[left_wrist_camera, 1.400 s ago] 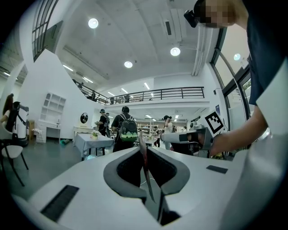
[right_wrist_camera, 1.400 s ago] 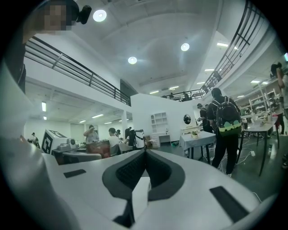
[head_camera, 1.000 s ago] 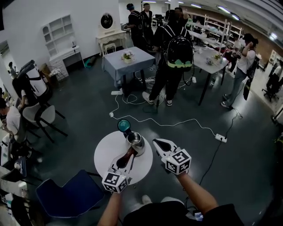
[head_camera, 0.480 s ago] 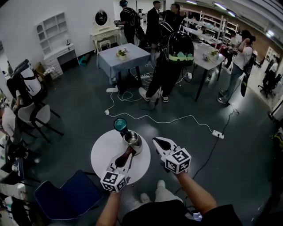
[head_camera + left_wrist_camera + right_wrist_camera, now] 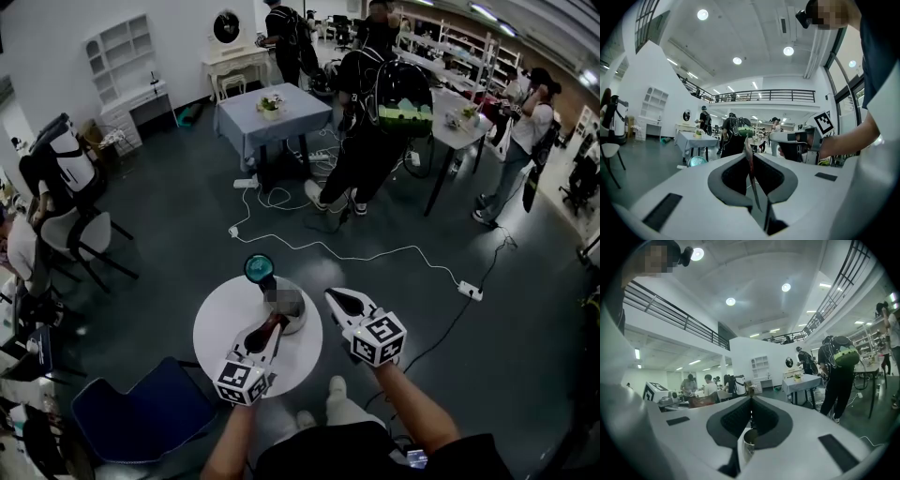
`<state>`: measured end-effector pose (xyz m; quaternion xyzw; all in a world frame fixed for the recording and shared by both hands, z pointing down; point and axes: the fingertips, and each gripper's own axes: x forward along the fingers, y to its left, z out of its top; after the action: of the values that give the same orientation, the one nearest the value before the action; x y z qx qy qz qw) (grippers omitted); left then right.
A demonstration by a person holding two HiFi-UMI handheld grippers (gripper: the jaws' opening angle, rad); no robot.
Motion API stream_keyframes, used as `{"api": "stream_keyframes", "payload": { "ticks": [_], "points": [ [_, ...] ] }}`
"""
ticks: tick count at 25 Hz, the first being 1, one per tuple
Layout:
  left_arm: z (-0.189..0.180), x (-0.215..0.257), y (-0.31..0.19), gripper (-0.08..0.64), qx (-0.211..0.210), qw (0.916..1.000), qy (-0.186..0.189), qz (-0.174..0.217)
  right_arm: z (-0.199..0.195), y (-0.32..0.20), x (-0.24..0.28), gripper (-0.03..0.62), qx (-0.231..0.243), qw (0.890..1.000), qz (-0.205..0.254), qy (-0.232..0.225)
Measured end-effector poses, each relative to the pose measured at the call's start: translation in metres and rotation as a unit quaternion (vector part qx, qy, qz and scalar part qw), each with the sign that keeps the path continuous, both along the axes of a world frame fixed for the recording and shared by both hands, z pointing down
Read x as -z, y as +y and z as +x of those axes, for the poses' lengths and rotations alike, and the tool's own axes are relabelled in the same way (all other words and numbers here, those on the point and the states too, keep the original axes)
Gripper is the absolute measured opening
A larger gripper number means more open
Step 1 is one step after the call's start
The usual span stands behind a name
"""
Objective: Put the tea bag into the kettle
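A: Against half a second back, little shift. Both grippers sit at the same spots, lower centre of the head view. The person with the green backpack (image 5: 389,103) now stands a touch further right in the upper frame.

B: Tea bag?

A: Tea bag (image 5: 750,163) is pinched in the left gripper (image 5: 277,324), a thin red-brown strip seen edge-on between the jaws and poking out past their tips. Jaws closed tight on it.

B: And relative to the kettle?

A: Kettle (image 5: 292,319) stands on the round white table (image 5: 220,328), just up and right of the left gripper's tips. The bag's far end reaches the kettle's lower-left edge. Touching or not, cannot tell. Teal lid (image 5: 260,268) stands open, just above the kettle in frame.

B: Right gripper?

A: Right gripper (image 5: 335,299) is just right of the kettle, off the table's right edge. Jaws together, nothing between them. Its own view shows the kettle's metal rim low down behind the jaws.

B: Surroundings?

A: Blue chair (image 5: 141,412) at lower left. White cable (image 5: 375,255) across the dark floor to a power strip (image 5: 469,292). Nothing lies between bag and kettle.
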<state>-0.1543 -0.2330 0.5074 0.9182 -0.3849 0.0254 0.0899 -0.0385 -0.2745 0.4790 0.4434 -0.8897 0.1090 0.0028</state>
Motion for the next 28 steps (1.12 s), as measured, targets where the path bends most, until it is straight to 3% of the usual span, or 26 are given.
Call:
{"api": "stream_keyframes", "payload": {
  "ticks": [14,28],
  "points": [
    [0.015,-0.011,-0.095,0.040,0.045,0.9987,-0.024,-0.011,0.019,-0.100,-0.008,0.015,0.041,0.999,-0.012,-0.011],
    [0.028,-0.056,-0.164,0.040,0.053,0.9944,-0.082,-0.041,0.031,-0.172,-0.039,0.015,0.068,0.997,-0.039,-0.019]
  ]
}}
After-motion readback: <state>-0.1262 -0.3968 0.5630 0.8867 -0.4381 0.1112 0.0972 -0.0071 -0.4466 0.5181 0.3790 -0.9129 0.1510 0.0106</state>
